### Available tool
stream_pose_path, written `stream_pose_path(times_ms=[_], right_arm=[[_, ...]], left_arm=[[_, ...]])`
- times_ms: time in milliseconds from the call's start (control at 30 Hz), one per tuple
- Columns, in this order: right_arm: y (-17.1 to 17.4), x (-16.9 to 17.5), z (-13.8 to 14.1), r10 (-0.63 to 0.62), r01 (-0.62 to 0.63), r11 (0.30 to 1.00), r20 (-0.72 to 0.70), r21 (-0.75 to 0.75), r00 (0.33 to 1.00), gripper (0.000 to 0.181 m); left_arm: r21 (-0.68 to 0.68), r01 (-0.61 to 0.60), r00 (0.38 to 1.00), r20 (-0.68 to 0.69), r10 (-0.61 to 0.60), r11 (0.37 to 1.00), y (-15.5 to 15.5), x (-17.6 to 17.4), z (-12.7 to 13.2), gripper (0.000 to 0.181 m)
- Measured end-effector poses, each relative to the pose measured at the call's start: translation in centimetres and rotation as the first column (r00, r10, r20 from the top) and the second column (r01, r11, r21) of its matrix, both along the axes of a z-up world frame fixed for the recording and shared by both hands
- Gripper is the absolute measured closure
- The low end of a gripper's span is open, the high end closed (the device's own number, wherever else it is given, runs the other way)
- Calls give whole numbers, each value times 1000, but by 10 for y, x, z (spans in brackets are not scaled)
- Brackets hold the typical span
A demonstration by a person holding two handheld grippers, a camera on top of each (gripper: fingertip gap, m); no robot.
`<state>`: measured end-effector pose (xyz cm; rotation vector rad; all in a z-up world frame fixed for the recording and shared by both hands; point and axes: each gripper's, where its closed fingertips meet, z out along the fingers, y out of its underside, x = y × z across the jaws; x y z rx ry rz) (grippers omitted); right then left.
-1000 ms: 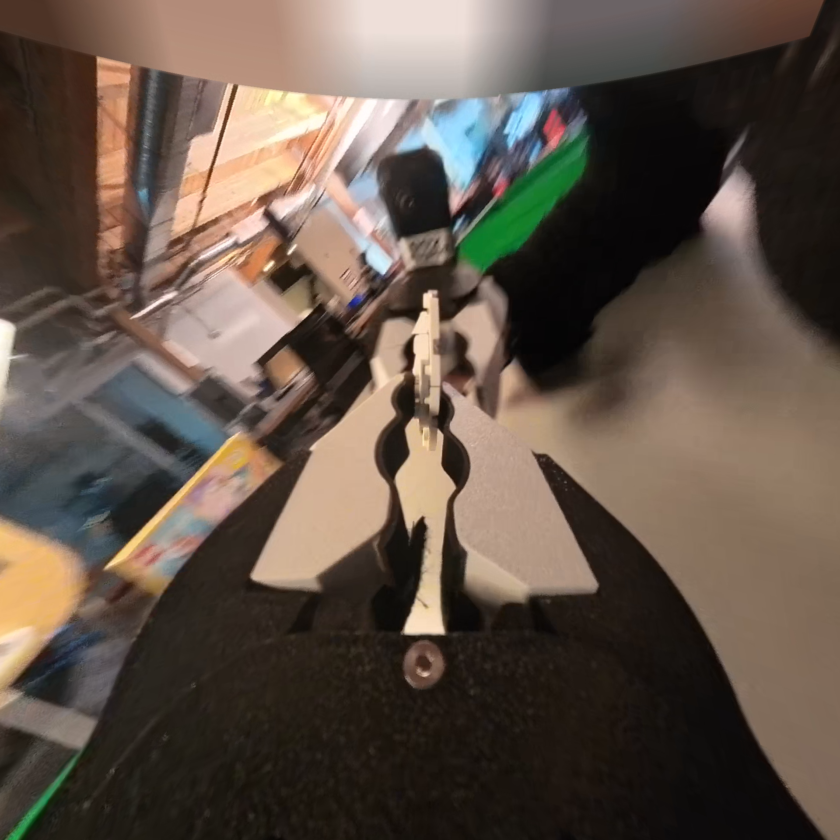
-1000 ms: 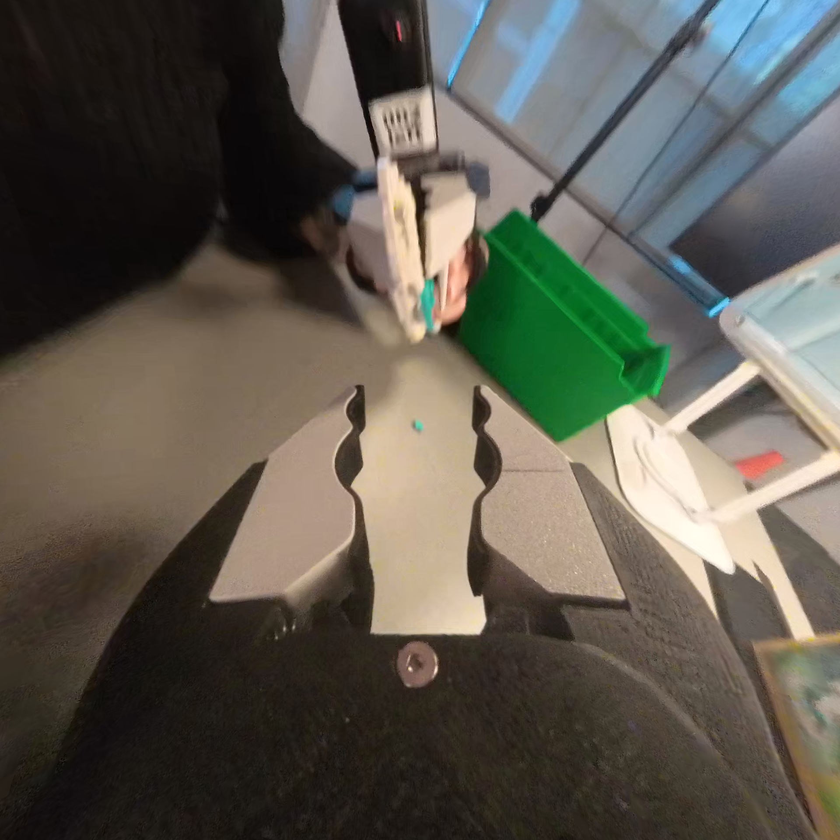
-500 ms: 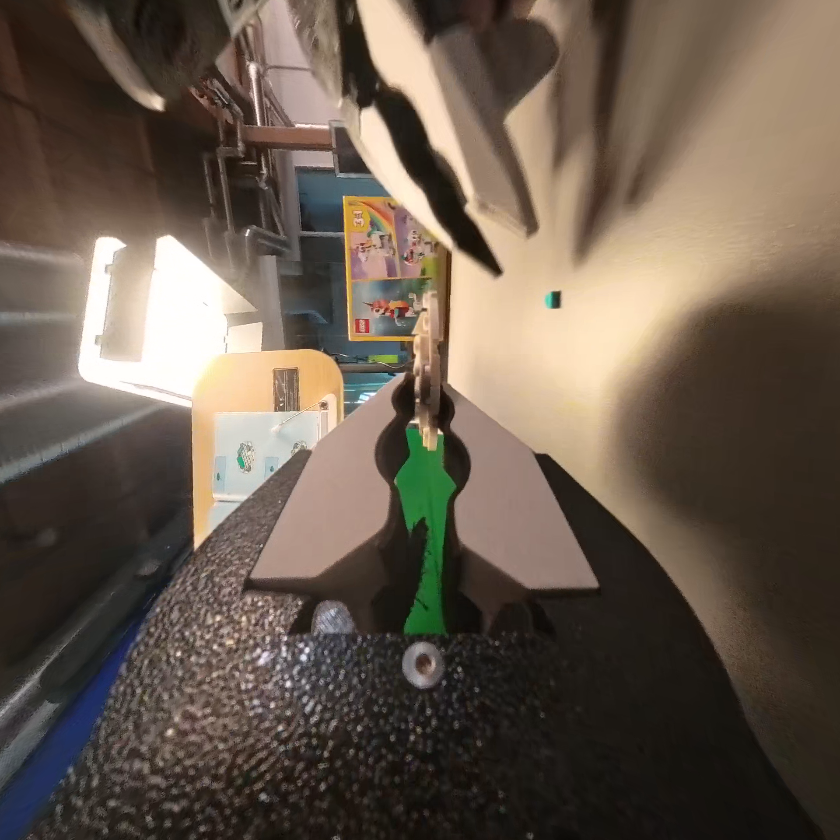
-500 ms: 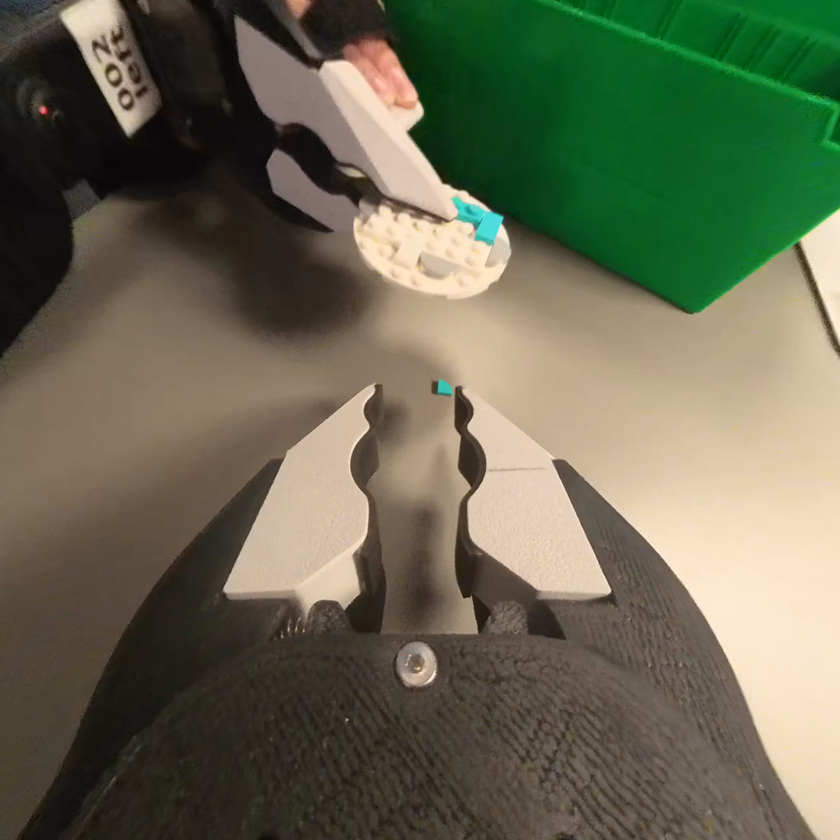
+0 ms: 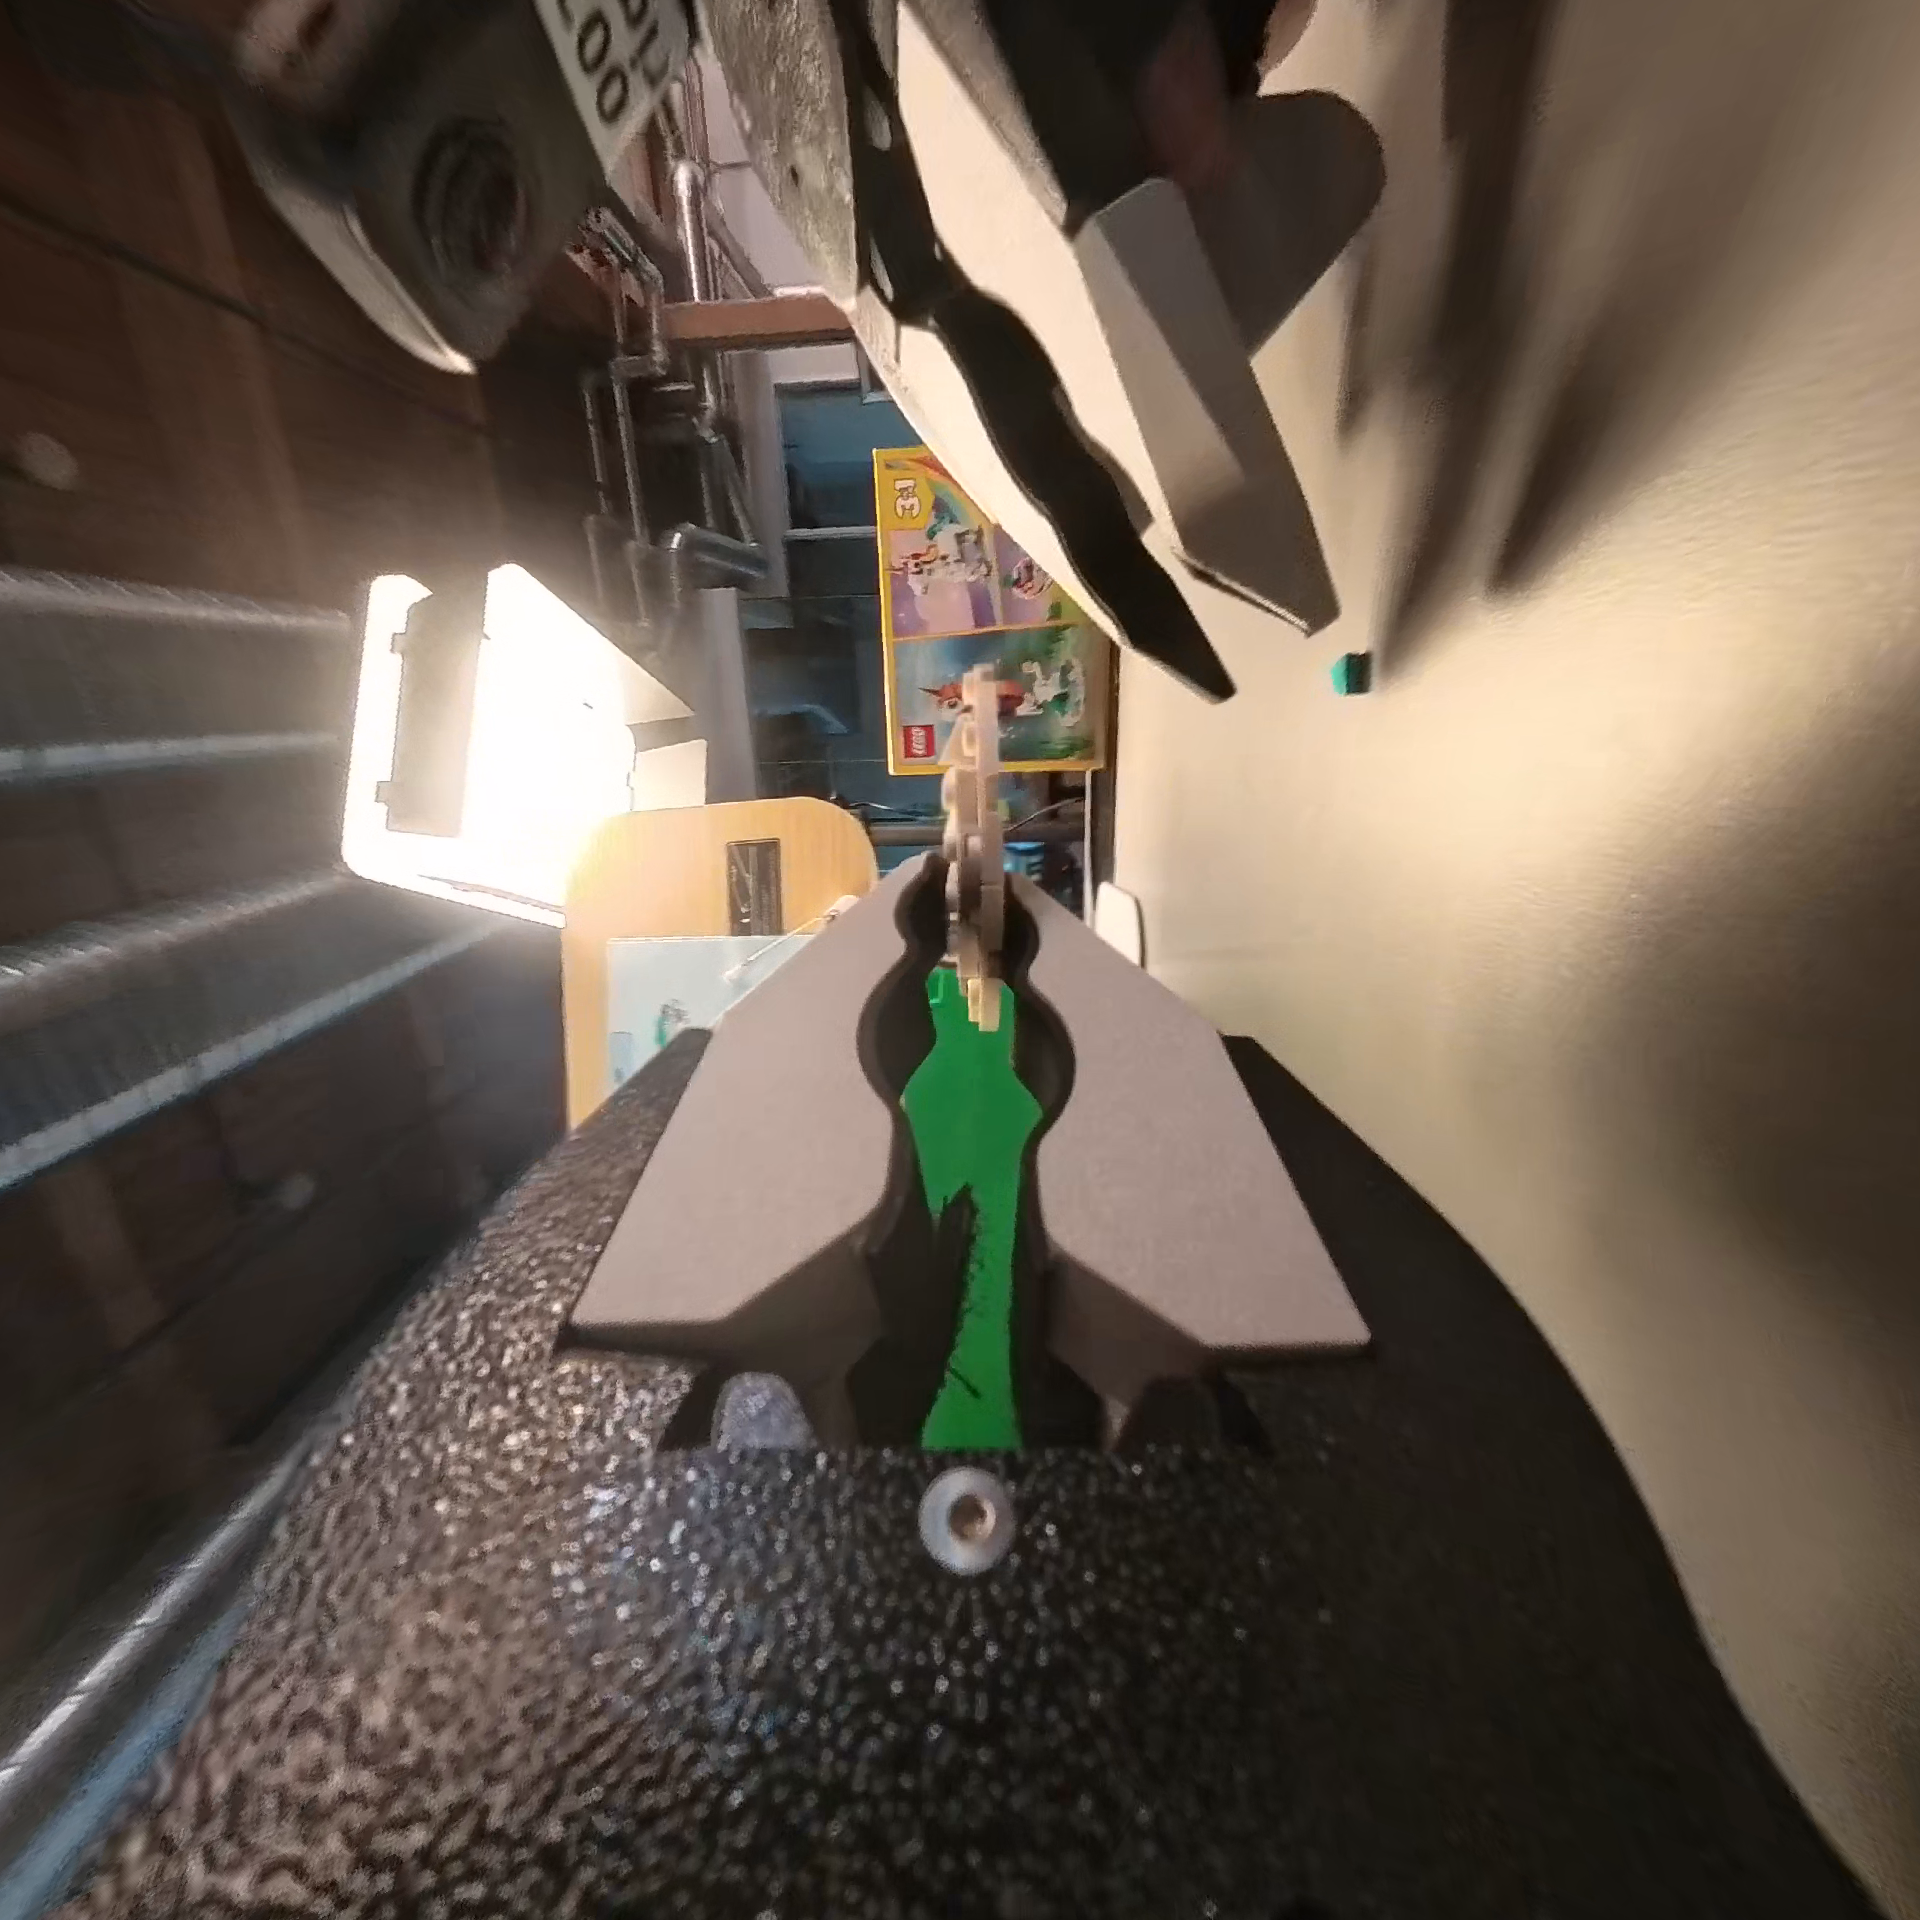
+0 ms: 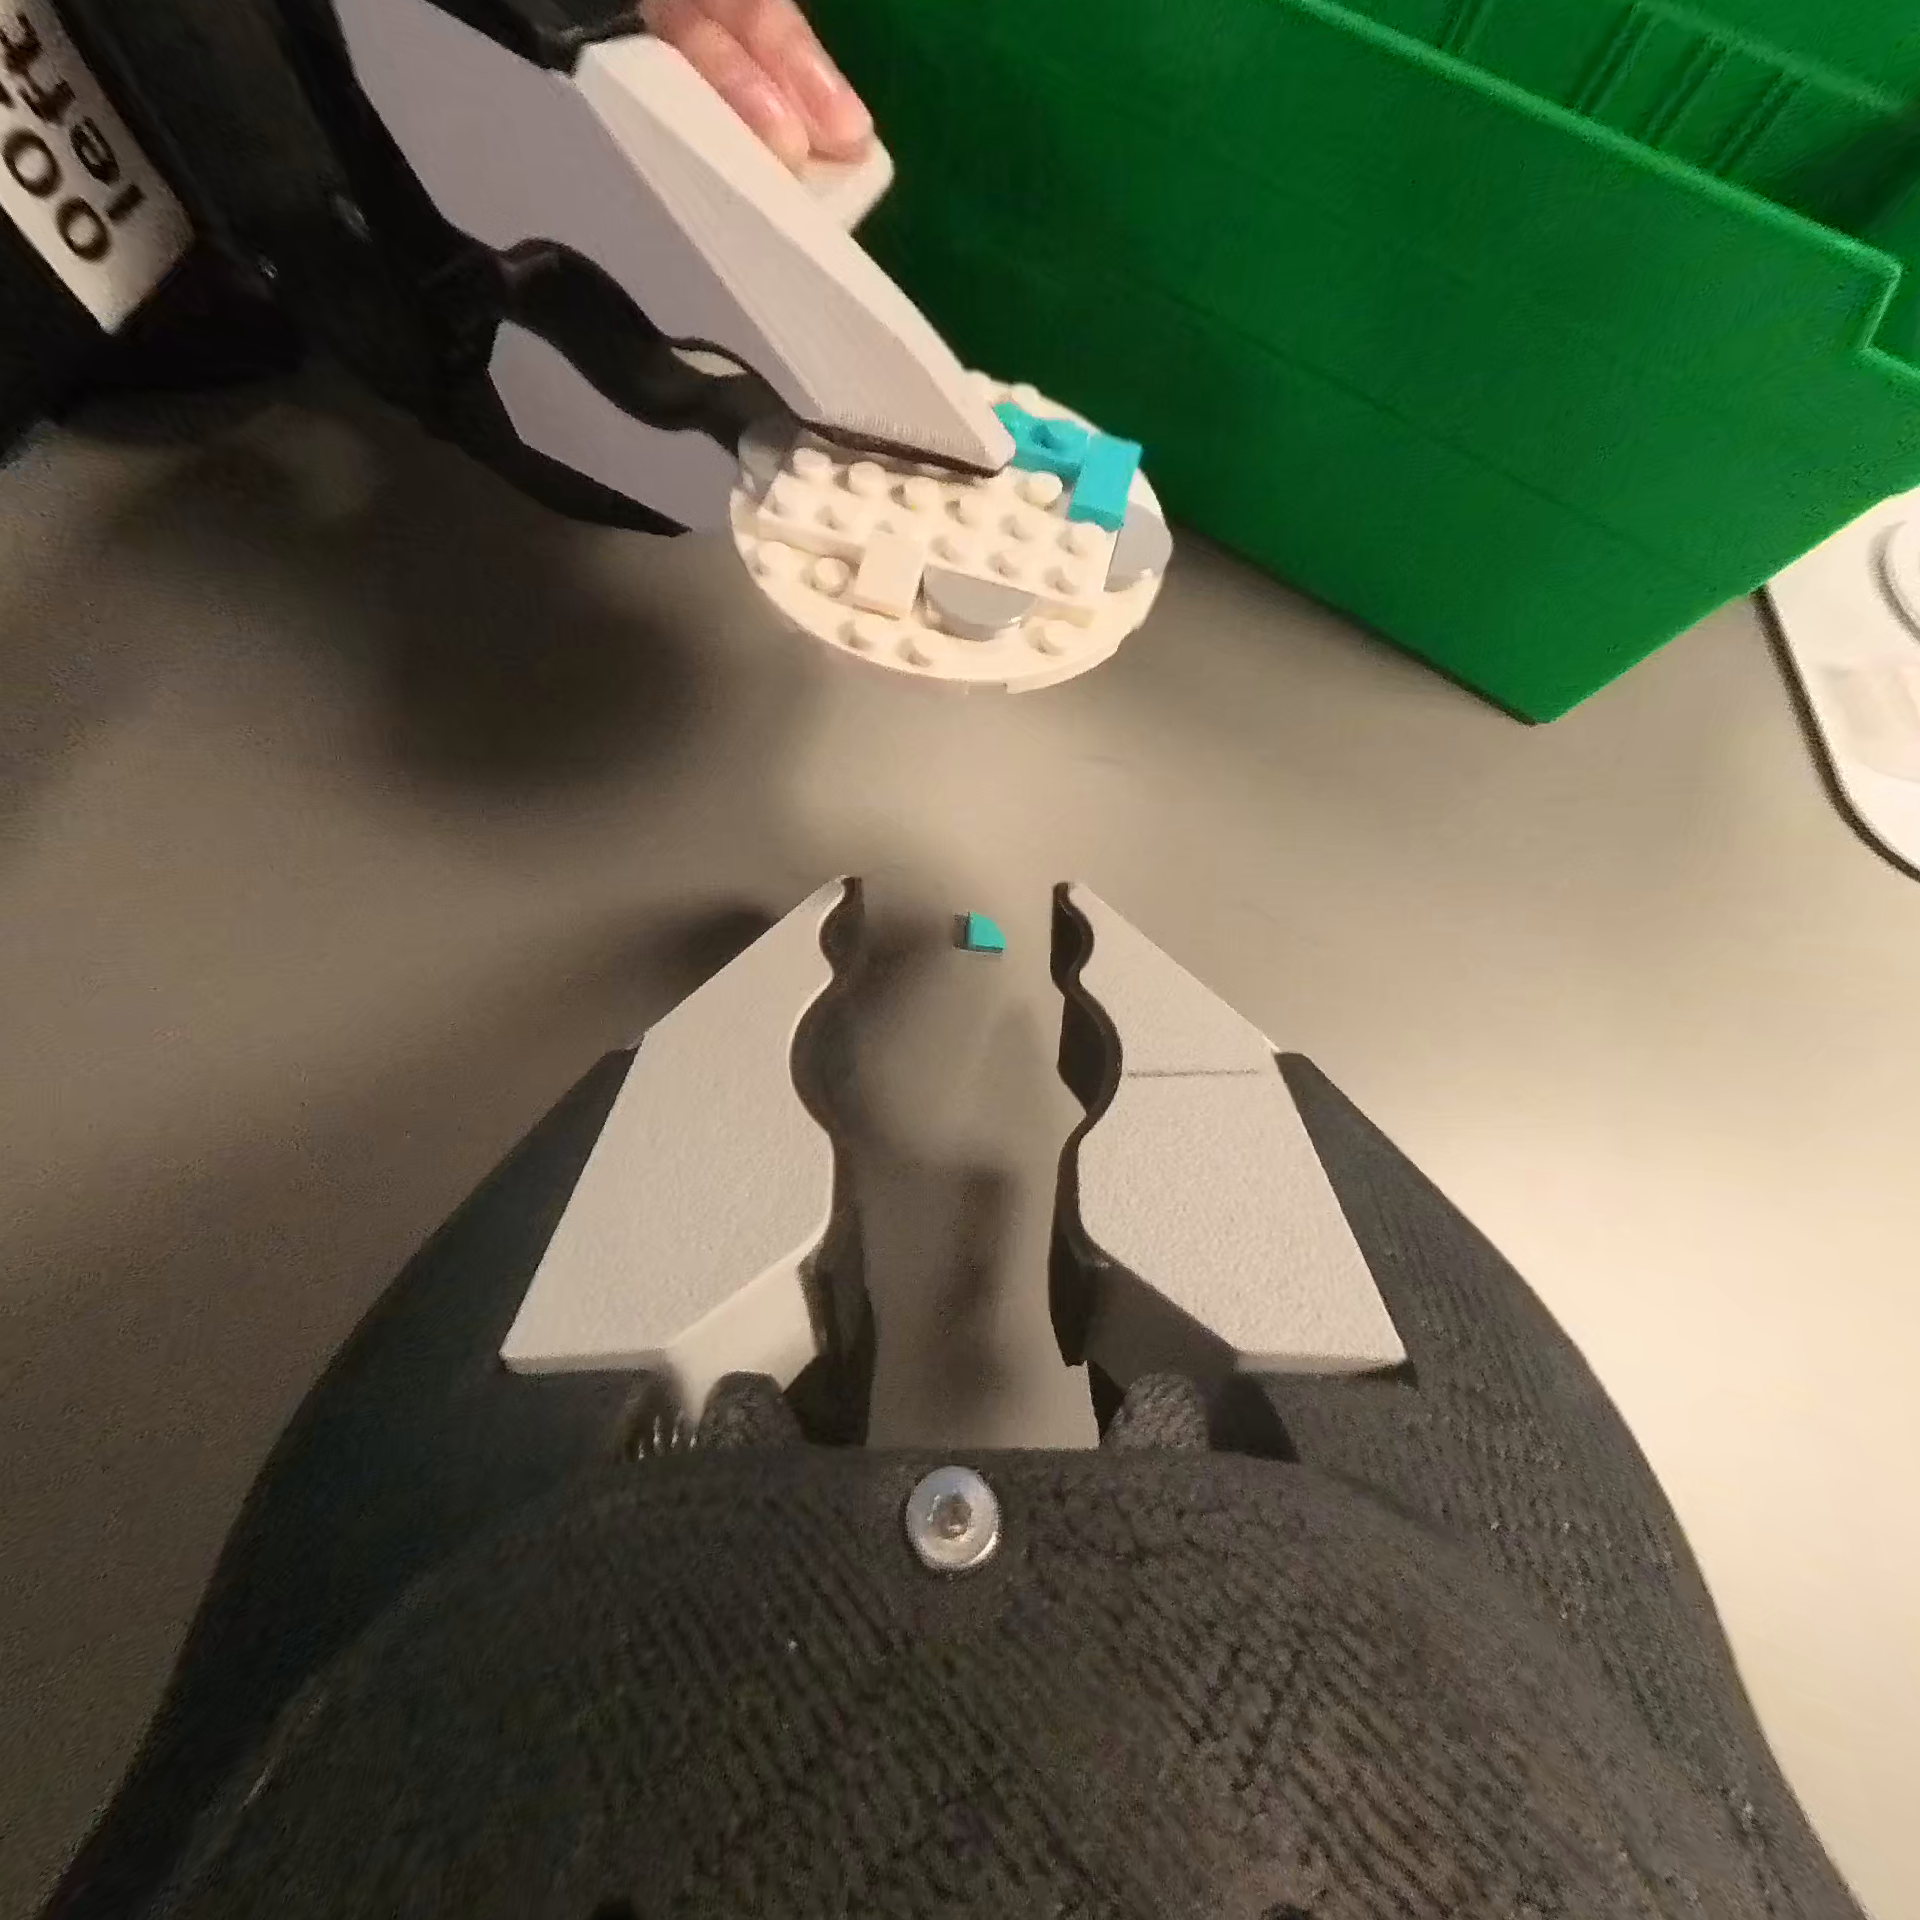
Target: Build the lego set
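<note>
My left gripper is shut on a round white lego plate, seen edge-on in the left wrist view. In the right wrist view that plate carries white, grey and teal pieces and is held by its far edge just above the table by the left gripper. My right gripper is open, its fingertips low over the table on either side of a small teal quarter-round piece. In the left wrist view the right gripper hangs beside the same teal piece.
A green bin stands on the table just behind the plate. A white object lies at the right edge. The lego box and a wooden board stand beyond the table's far end. The left gripper's tips are roughly 7 cm from the right gripper's. Both grippers' tips are roughly 30 cm from the white object.
The left gripper swung from pointing up at the room to holding the plate flat and low over the table. The right gripper came down and forward until the teal piece lies between its fingertips.
</note>
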<state>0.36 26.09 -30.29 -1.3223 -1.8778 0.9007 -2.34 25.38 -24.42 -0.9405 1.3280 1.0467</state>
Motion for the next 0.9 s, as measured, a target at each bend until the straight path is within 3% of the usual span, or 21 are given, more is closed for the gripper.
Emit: stream_pose_path(times_ms=[200, 567, 767, 900], right_arm=[[0, -1, -11, -1, 1, 1000, 77, -5, 997, 145], [-5, 1, -13, 38, -34, 999, 98, -39, 994, 146], [-9, 5, -13, 78, -56, 984, 128, -169, 989, 150], [-2, 3, -6, 39, -17, 974, 94, -227, 995, 143]], left_arm=[[49, -20, 999, -45, 23, 999, 0, -1, 4, 175], [23, -52, 998, -32, 53, 998, 5, -5, -2, 175], [6, -110, 994, 9, 110, 994, 11, -20, 0, 175], [-5, -106, 994, -2, 106, 994, 12, -17, -3, 175]])
